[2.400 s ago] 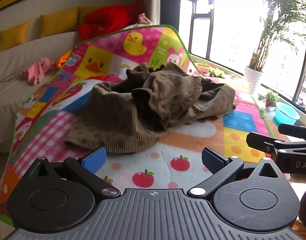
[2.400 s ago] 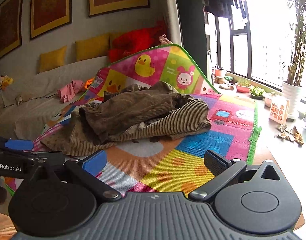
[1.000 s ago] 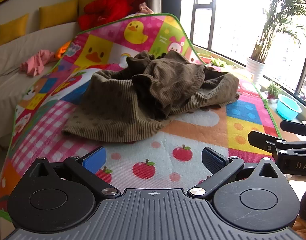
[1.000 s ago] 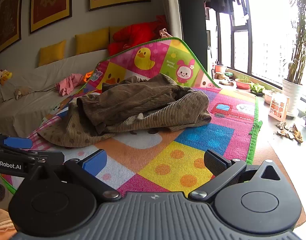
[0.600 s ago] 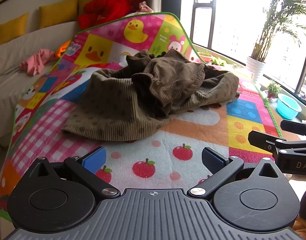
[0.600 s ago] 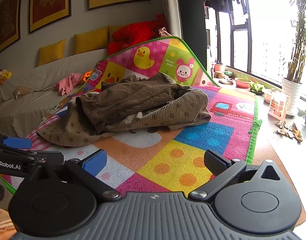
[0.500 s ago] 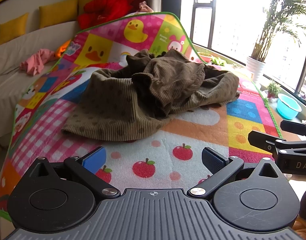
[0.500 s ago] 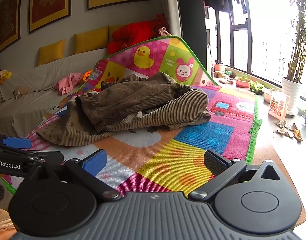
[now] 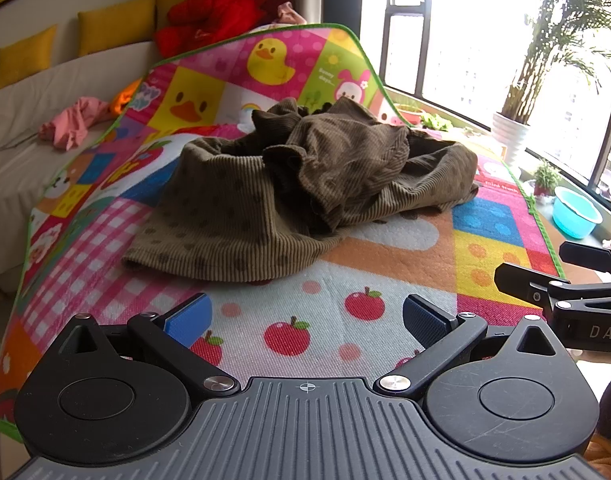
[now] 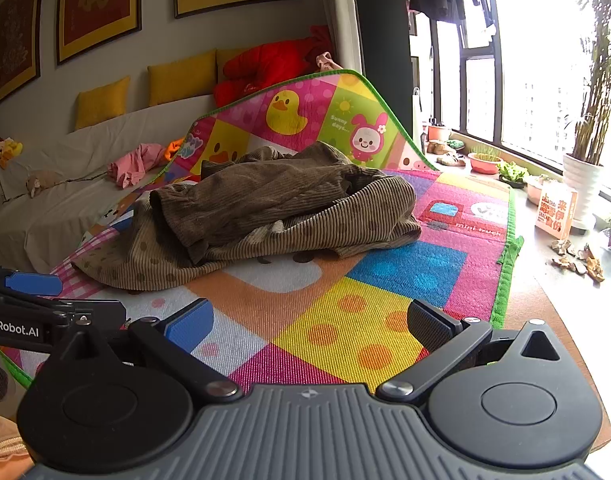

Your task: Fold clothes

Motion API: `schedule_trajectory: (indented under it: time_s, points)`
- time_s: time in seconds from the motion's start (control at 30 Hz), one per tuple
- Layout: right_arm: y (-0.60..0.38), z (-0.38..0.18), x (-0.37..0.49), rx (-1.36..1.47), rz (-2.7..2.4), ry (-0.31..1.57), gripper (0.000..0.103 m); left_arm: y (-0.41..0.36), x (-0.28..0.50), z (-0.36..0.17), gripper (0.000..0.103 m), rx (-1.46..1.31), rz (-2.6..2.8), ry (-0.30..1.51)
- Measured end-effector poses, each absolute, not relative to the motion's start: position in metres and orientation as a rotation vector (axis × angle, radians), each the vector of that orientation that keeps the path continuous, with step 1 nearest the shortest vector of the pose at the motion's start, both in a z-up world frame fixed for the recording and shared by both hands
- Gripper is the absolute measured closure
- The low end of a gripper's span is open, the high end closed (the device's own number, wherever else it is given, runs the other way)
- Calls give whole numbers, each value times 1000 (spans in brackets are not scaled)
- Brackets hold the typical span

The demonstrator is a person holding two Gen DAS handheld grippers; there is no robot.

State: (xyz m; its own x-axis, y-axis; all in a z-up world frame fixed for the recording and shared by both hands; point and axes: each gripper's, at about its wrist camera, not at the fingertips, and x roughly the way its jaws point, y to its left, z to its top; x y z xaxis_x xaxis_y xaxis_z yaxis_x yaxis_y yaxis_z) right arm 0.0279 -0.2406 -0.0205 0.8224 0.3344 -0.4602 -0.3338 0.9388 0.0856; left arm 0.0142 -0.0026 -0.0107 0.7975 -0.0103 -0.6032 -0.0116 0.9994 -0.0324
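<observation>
A crumpled brown corduroy garment [image 9: 297, 192] with dark dots lies in a heap on a colourful play mat [image 9: 345, 304]; the right wrist view shows the garment [image 10: 265, 216] from the other side. My left gripper [image 9: 305, 320] hovers open over the mat's near edge, a short way in front of the garment's hem, holding nothing. The right gripper [image 10: 309, 324] is also open and empty, over the yellow and pink squares of the mat [image 10: 345, 320]. Each gripper's side shows at the edge of the other's view.
A white sofa [image 10: 65, 184] with yellow cushions, a red garment [image 10: 273, 64] and pink clothes [image 10: 133, 164] stands behind the mat. To the right are a windowsill with plant pots [image 10: 581, 184], a turquoise basin [image 9: 573, 212] and an orange box [image 10: 555, 212].
Both grippers have moved slightly closer to the garment since the earliest frames; in the last second almost nothing has shifted. The garment lies as before.
</observation>
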Motion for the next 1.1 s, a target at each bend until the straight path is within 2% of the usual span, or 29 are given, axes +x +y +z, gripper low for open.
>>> schedule_trajectory:
  time_s: [0.37,0.57,0.77,0.9,0.97,1.1]
  points:
    - [-239,-20,36,-5,369,515,0,0,24,-12,0,-42,-10,671]
    - [-252,-17,92,87,384,634,0,19,64,-12,0,-103,-60,731]
    - [-267,-16,171,164,325,682,0,59,124,4,0,-144,-41,683]
    - [-273,-28,219,245,305,756,0,80,167,-6,0,-234,-30,744]
    - [-277,-37,234,328,318,824,0,91,188,-11,0,-279,-25,775]
    - [-283,-38,234,370,339,839,0,100,212,-22,0,-323,-32,837]
